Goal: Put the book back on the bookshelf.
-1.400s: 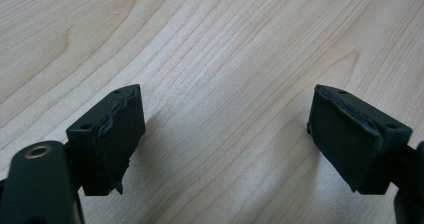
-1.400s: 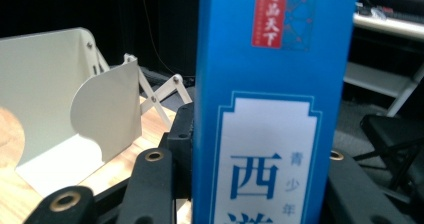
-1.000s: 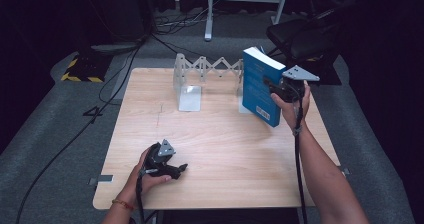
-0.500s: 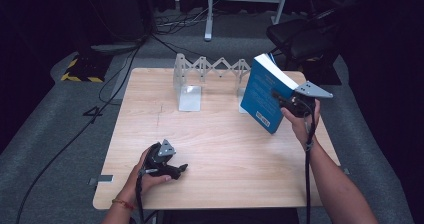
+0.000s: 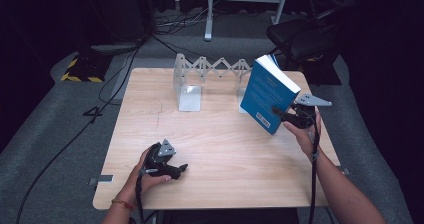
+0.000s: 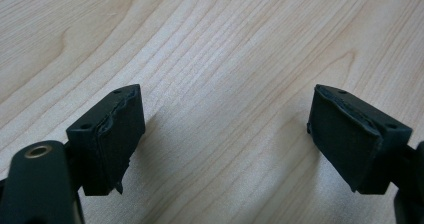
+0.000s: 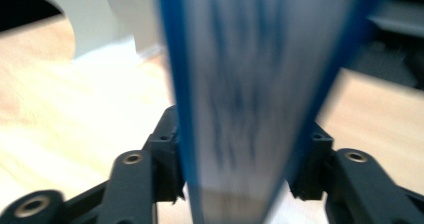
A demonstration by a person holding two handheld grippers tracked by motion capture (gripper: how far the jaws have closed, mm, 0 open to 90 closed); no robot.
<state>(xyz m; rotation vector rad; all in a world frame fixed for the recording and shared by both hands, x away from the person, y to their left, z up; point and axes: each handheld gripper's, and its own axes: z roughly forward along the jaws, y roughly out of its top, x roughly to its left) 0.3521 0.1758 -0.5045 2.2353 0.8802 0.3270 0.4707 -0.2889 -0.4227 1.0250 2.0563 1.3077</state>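
Note:
A blue book [image 5: 267, 91] stands tilted over the right side of the wooden table [image 5: 225, 149], its top leaning away to the left. My right gripper [image 5: 279, 113] holds its lower right edge. In the right gripper view the blurred book [image 7: 250, 84] sits between the jaws of the right gripper [image 7: 240, 169], with a pad against each cover. These jaws have just been opening, and the book is still between them. My left gripper [image 5: 181, 170] rests on the table near the front left. It is open in its own view [image 6: 225, 134], with only bare wood between its pads.
A folding metal book rack [image 5: 210, 71] stands at the back of the table, with a flat bookend plate [image 5: 189, 96] at its left end. A dark chair [image 5: 300, 34] is behind the table on the right. Cables [image 5: 115, 79] lie on the floor to the left.
The right hand has come down and toward the table's right edge with the book. The book has tipped from upright at the rack to a slant. The left gripper has stayed put.

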